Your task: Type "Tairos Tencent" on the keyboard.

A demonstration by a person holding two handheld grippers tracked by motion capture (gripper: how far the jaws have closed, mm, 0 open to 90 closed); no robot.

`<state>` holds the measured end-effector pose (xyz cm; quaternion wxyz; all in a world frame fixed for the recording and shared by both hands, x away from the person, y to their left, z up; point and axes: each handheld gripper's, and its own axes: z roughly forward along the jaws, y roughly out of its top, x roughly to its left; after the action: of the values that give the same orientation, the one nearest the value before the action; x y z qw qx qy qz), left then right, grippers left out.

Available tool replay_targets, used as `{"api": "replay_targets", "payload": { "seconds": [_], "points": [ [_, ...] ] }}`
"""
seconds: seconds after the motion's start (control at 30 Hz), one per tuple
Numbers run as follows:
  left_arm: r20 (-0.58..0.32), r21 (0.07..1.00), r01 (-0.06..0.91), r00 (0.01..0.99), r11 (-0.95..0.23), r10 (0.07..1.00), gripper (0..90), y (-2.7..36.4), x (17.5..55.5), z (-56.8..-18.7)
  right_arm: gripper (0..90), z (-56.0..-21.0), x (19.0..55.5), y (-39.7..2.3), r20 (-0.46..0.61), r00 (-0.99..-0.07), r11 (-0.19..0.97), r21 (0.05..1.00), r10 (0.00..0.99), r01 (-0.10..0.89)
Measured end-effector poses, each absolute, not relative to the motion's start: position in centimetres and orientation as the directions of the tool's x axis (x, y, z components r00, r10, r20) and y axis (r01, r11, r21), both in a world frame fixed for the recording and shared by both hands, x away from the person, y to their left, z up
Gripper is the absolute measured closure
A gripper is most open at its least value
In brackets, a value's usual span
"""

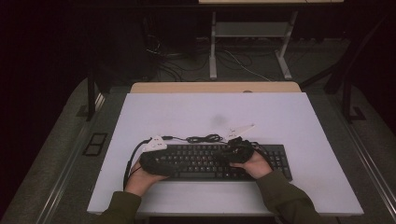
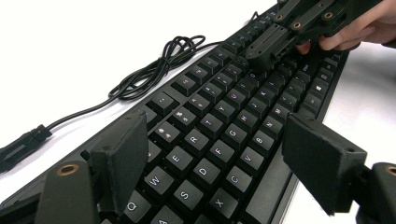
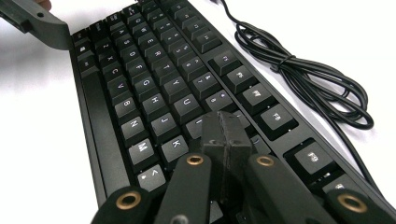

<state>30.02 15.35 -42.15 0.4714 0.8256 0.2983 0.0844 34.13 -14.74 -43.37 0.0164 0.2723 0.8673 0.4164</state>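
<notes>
— Right gripper (image 3: 223, 140), how do its jaws stand?
— Pressed together, tip down on the keyboard (image 1: 210, 161) around the I and K keys, nothing between them.
— And the keyboard?
— Flat on the white table (image 1: 280, 116), near the person's edge, long axis running side to side.
— Left gripper (image 2: 215, 168)?
— Jaws apart, empty, hovering over the keyboard's left end above the Q-to-C keys. The coiled cable (image 2: 159, 70) lies just behind the keyboard. For the middle keys the right gripper is nearer, I'd judge.

Cable (image 1: 204, 138) coiled seemingly just behind keyboard (image 1: 210, 161)
</notes>
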Motion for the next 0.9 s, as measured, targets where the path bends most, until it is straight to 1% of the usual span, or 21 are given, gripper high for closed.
{"api": "replay_targets", "payload": {
  "seconds": [0.47,0.9],
  "points": [
    [-0.138,0.832,0.411,0.804,-0.372,0.579,22.1,15.56,30.05,-42.07,89.4,-43.74,34.11,-14.56,0.185,-0.855,0.527,0.718,0.484,0.454],
    [-0.135,0.834,0.411,0.8,-0.369,0.584,22.2,15.76,30.05,-41.95,89.3,-43.47,34.01,-14.52,0.189,-0.856,0.521,0.724,0.481,0.452]
  ]
}}
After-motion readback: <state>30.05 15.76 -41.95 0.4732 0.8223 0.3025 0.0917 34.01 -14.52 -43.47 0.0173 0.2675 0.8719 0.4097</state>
